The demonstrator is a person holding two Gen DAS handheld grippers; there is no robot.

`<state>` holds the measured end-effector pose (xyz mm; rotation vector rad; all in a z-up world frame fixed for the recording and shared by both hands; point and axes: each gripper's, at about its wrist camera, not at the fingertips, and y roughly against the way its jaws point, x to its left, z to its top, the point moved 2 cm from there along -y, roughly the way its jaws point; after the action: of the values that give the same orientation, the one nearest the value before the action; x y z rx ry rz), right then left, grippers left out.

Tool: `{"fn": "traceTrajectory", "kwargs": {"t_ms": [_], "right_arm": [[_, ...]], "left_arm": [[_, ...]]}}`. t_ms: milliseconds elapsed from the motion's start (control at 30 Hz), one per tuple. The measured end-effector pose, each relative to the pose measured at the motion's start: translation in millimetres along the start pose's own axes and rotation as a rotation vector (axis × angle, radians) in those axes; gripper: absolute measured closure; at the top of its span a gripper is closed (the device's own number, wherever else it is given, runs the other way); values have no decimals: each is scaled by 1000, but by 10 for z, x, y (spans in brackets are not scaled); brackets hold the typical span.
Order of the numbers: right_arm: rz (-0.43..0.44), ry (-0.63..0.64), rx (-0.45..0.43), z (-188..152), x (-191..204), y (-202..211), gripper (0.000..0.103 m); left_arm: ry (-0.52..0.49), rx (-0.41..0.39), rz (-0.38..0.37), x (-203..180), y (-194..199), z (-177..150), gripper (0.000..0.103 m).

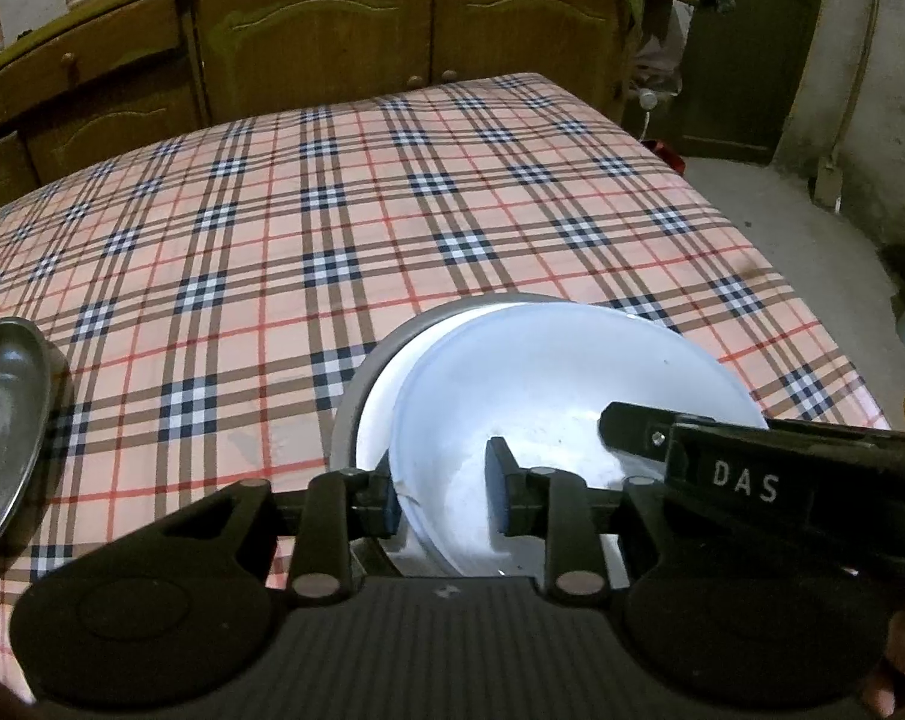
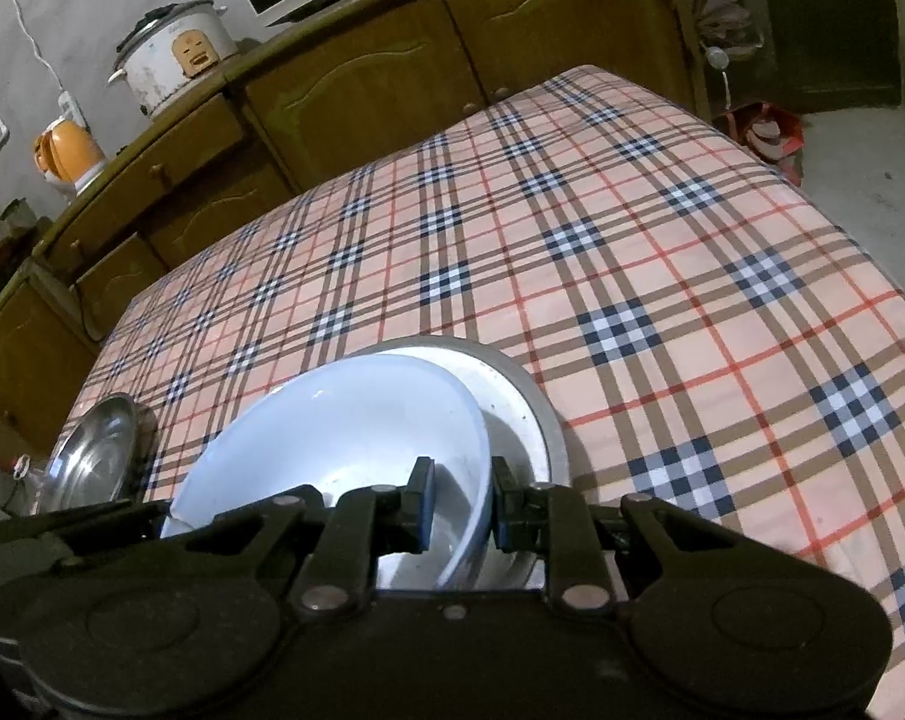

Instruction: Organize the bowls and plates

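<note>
A pale blue-white bowl [image 1: 548, 384] sits tilted inside a larger grey metal basin [image 1: 356, 396] on the plaid tablecloth. My left gripper [image 1: 443, 489] straddles the bowl's left rim, one finger outside and one inside, with a visible gap to the wall. My right gripper [image 2: 461, 507] straddles the same bowl [image 2: 344, 420] at its right rim, jaws close around the wall; the metal basin [image 2: 530, 408] shows behind it. The right gripper's body [image 1: 752, 468] reaches over the bowl in the left wrist view. A shiny steel plate [image 1: 2, 420] lies at the table's left edge, also seen in the right wrist view [image 2: 98, 456].
The table with the plaid cloth [image 1: 332, 210] stands against wooden cabinets [image 1: 308, 42]. A rice cooker [image 2: 176, 54] and an orange kettle [image 2: 71, 153] stand on the counter. The concrete floor [image 1: 800, 228] lies to the right of the table.
</note>
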<state>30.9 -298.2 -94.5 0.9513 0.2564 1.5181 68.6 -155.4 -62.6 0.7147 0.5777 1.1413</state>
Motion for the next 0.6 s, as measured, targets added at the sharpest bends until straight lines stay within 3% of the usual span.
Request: {"fn": "traceTrajectory", "kwargs": {"t_ms": [433, 600], "right_arm": [[-1, 6, -6, 1, 12, -6, 75], [-4, 9, -7, 4, 8, 13, 69]], "left_arm": [[20, 4, -31, 11, 0, -17, 70], [35, 5, -39, 20, 32, -11, 70]]}}
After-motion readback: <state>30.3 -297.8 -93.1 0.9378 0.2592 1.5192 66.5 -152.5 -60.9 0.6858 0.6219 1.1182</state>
